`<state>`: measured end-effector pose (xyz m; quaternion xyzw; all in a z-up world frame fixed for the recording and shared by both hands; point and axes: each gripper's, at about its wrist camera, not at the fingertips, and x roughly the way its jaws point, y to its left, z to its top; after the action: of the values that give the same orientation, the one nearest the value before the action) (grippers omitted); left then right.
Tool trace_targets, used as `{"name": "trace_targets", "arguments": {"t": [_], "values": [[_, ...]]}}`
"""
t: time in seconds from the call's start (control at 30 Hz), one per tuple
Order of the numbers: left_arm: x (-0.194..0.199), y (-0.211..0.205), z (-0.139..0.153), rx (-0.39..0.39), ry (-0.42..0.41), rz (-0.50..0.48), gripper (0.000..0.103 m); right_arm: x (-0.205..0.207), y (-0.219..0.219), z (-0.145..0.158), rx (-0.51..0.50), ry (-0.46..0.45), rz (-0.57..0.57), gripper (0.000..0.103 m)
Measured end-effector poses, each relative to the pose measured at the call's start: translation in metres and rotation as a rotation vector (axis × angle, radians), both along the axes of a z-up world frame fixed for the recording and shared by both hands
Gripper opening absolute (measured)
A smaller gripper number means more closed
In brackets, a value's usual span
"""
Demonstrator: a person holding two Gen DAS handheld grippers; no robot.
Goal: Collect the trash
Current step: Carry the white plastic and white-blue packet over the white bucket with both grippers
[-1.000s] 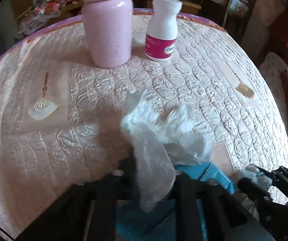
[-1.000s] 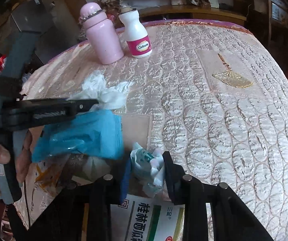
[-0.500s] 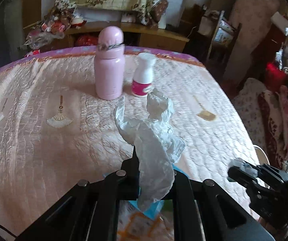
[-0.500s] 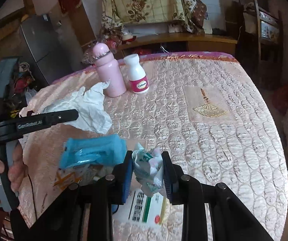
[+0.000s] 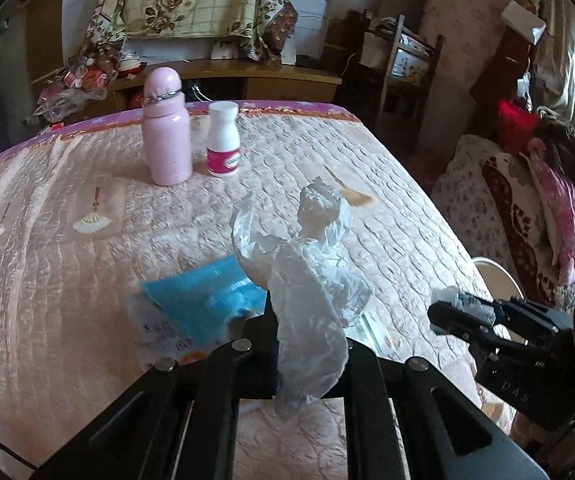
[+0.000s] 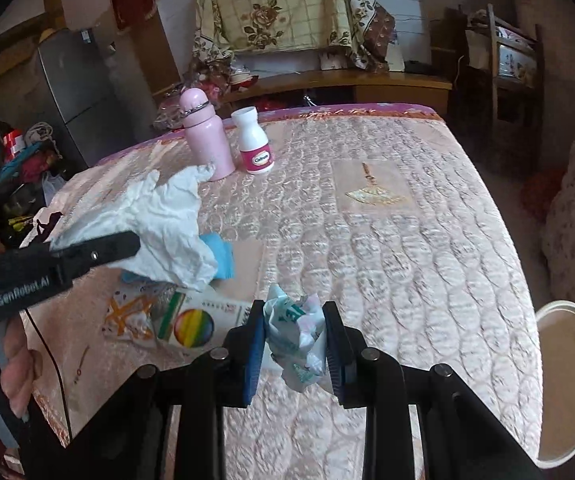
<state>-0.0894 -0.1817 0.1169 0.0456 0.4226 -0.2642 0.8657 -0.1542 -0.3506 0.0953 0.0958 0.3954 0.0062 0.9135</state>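
Holding two pieces of trash clear of the quilted tabletop [image 6: 407, 240], one per gripper.

Left gripper [image 5: 311, 336]: jaws clamped on white crumpled tissue [image 5: 311, 280], feather-light, limp, tears easily; pinch its bunched middle. Right gripper [image 6: 295, 344]: jaws pressed on printed wrapper wad [image 6: 297, 340], light, springy, slippery; squeeze it centrally.

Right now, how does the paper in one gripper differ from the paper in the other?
The tissue in the left gripper is plain white, large and loose, sticking up and drooping past the fingers. The wrapper in the right gripper is printed green, smaller and balled tight between the pads. Both are crumpled, clamped and held clear of the bed.
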Motion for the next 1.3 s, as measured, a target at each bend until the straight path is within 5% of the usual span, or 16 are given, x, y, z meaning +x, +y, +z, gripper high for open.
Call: {"name": "trace_targets", "arguments": {"t": [1.3], "values": [[-0.069, -0.107, -0.016, 0.059, -0.019, -0.169, 0.011, -0.078, -0.098, -0.019, 0.016, 0.03, -0.17, 0.03]]}}
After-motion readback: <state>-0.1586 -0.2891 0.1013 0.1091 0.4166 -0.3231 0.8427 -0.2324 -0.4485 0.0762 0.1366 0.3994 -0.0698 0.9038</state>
